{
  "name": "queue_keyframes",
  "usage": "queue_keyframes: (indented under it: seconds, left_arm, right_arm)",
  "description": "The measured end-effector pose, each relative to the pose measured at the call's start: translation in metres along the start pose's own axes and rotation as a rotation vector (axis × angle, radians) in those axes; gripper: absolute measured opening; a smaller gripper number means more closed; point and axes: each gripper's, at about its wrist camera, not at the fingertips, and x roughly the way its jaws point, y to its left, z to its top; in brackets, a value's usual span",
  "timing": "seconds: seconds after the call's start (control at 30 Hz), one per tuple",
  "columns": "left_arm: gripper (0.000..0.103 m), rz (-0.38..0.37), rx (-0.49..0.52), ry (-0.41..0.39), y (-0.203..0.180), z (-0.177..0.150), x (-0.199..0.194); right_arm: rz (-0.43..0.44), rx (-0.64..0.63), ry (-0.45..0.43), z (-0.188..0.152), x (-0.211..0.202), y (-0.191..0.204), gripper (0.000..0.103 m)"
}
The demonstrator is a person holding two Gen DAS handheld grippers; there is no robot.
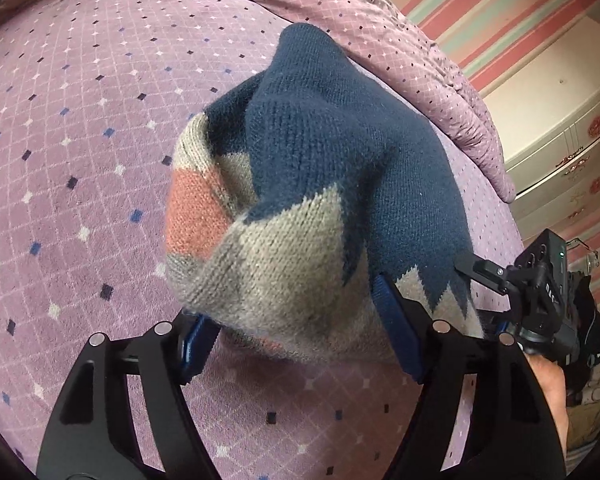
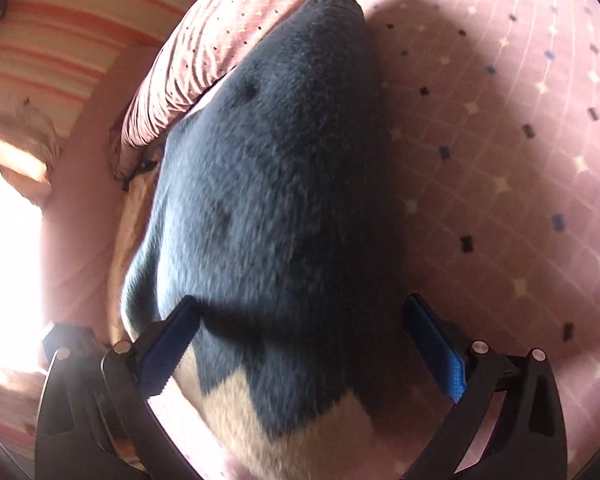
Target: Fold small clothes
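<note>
A small knitted sweater (image 1: 312,184), navy with grey and salmon zigzags, lies bunched on the purple bedspread (image 1: 80,160). My left gripper (image 1: 296,332) is open, its blue pads (image 1: 396,328) on either side of the sweater's grey hem, with cloth lying between them. My right gripper (image 2: 300,344) is open too, its blue pads (image 2: 172,344) straddling the navy and cream part of the sweater (image 2: 268,184). The right gripper also shows in the left wrist view (image 1: 500,276) at the sweater's right edge.
A folded purple duvet (image 1: 400,48) lies behind the sweater near the bed's edge. A cream dresser (image 1: 560,128) stands against a striped wall beyond it. Bare bedspread (image 2: 520,160) spreads to the right in the right wrist view.
</note>
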Motion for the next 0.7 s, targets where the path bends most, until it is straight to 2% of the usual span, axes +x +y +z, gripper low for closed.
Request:
queue_keyframes:
  seconds: [0.03, 0.07, 0.13, 0.23, 0.5, 0.7]
  left_arm:
    - [0.073, -0.001, -0.007, -0.003, 0.001, 0.001, 0.000]
    - [0.073, -0.001, -0.010, -0.004, 0.001, 0.002, 0.000]
    - [0.073, 0.005, 0.005, -0.006, -0.001, 0.003, 0.000]
    - [0.071, 0.004, 0.024, -0.013, -0.007, 0.004, 0.000]
    - [0.066, -0.016, 0.081, -0.074, -0.023, 0.008, -0.017]
    - [0.061, -0.073, 0.136, -0.116, -0.044, 0.015, -0.031]
  right_arm:
    - [0.017, -0.004, 0.001, 0.001, 0.002, 0.001, 0.092]
    - [0.038, -0.013, 0.002, 0.002, 0.003, 0.002, 0.090]
    - [0.022, -0.061, -0.012, 0.002, 0.001, 0.009, 0.069]
    - [0.037, -0.129, -0.042, -0.002, -0.010, 0.014, 0.050]
    - [0.036, -0.240, -0.113, -0.009, -0.027, 0.042, 0.040]
    - [0.015, -0.347, -0.209, -0.007, -0.063, 0.066, 0.038]
